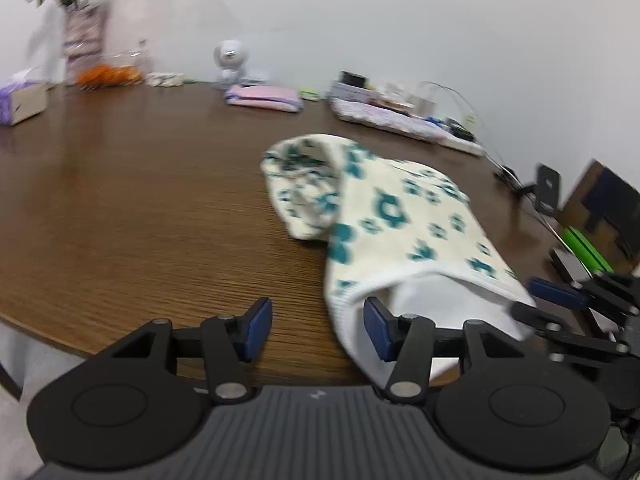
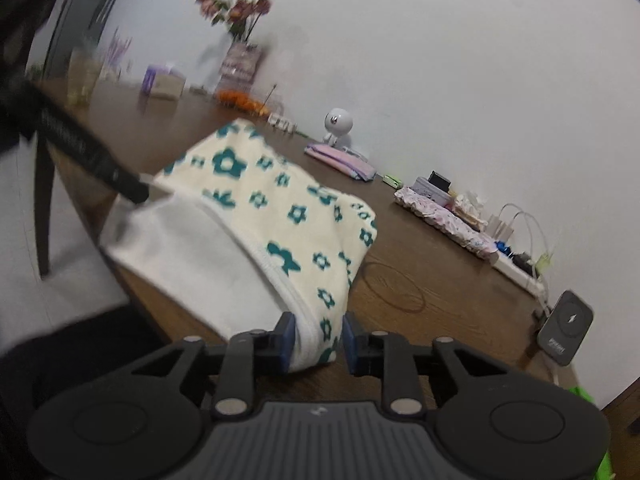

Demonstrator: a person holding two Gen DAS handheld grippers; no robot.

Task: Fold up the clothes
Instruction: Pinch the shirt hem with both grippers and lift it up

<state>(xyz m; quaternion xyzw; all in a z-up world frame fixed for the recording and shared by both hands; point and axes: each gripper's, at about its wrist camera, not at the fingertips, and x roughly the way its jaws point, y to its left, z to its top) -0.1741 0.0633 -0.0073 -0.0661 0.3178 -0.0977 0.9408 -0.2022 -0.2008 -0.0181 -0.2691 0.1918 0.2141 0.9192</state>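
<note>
A cream garment (image 1: 400,216) with teal flowers and a white lining lies on the brown table (image 1: 140,184), its open hem toward me. My left gripper (image 1: 318,332) is open at the hem's left corner. Its right pad sits on the white lining and its left pad stands over bare wood, clear of the cloth. In the right wrist view, my right gripper (image 2: 318,342) is shut on the garment (image 2: 260,208) at the hem's right corner, with fabric filling the gap between the pads. One left gripper finger (image 2: 120,178) reaches the far corner of the hem.
Along the wall stand a flower vase (image 1: 82,40), a tissue box (image 1: 24,102), a small white figure (image 1: 230,58), a folded pink cloth (image 1: 262,98) and a power strip with cables (image 2: 516,268). A grey charger stand (image 2: 566,326) sits at the right. The table's near edge (image 1: 60,340) is close.
</note>
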